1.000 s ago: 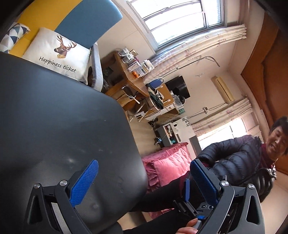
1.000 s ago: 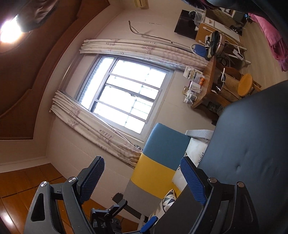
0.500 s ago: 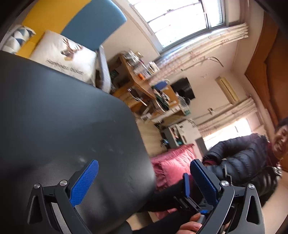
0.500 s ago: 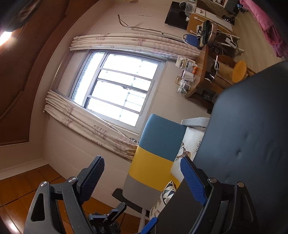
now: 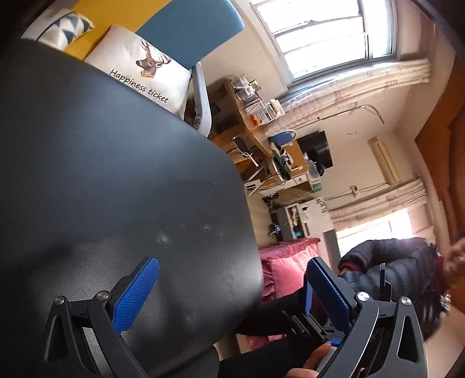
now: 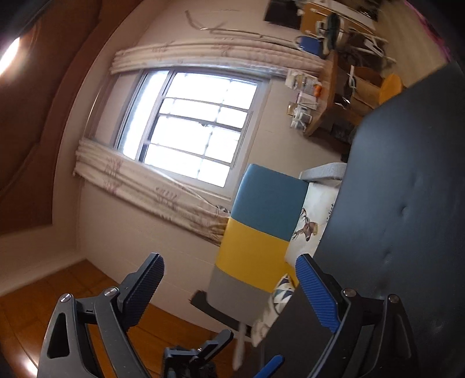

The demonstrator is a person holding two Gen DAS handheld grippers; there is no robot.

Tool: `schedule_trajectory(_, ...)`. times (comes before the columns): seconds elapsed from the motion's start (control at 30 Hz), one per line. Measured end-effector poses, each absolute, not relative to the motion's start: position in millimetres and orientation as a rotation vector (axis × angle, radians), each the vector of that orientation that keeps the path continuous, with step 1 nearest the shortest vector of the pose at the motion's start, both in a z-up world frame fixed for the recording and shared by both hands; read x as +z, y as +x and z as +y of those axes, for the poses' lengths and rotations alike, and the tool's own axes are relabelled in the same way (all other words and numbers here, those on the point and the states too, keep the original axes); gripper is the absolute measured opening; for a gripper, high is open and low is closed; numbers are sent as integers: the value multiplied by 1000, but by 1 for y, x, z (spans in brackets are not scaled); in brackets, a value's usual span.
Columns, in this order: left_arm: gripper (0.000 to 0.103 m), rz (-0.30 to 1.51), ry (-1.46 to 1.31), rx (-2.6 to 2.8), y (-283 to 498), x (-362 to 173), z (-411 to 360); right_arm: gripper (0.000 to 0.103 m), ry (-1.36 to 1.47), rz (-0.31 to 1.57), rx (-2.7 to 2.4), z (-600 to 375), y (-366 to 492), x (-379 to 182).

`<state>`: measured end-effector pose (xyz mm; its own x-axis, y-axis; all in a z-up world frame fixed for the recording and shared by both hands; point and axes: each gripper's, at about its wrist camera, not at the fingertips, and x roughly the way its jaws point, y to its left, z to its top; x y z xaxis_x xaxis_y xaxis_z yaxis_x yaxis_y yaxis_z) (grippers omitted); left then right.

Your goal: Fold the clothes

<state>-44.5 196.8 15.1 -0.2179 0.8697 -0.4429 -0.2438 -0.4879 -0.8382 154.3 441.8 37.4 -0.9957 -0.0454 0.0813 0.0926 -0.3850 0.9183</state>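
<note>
Both the left gripper (image 5: 229,279) and the right gripper (image 6: 229,276) stand spread wide, their ribbed blue pads pinching nothing. A smooth, dimpled black padded surface (image 5: 116,174) fills nine o'clock in the left view; no clothes are visible. A deer-print cushion (image 5: 145,67) sits at eleven o'clock.

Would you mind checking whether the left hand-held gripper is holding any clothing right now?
No, the left hand-held gripper is open with nothing between its blue pads, above a bare dark surface.

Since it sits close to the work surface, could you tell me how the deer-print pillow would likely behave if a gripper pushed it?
The deer-print pillow looks plump and soft, so it would probably dent and slide. It leans on the sofa back, so it may flop.
</note>
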Motion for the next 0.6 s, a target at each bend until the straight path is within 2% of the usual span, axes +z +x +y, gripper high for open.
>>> schedule_trajectory(0.27, 103, -528, -1010, 2151, -23, 25, 172, 95, 122, -1457, -2675, 406, 129, 50)
schedule_trajectory(0.6, 103, -533, -1013, 2247, -27, 11, 130, 95, 257, -1325, -2680, 360, 107, 56)
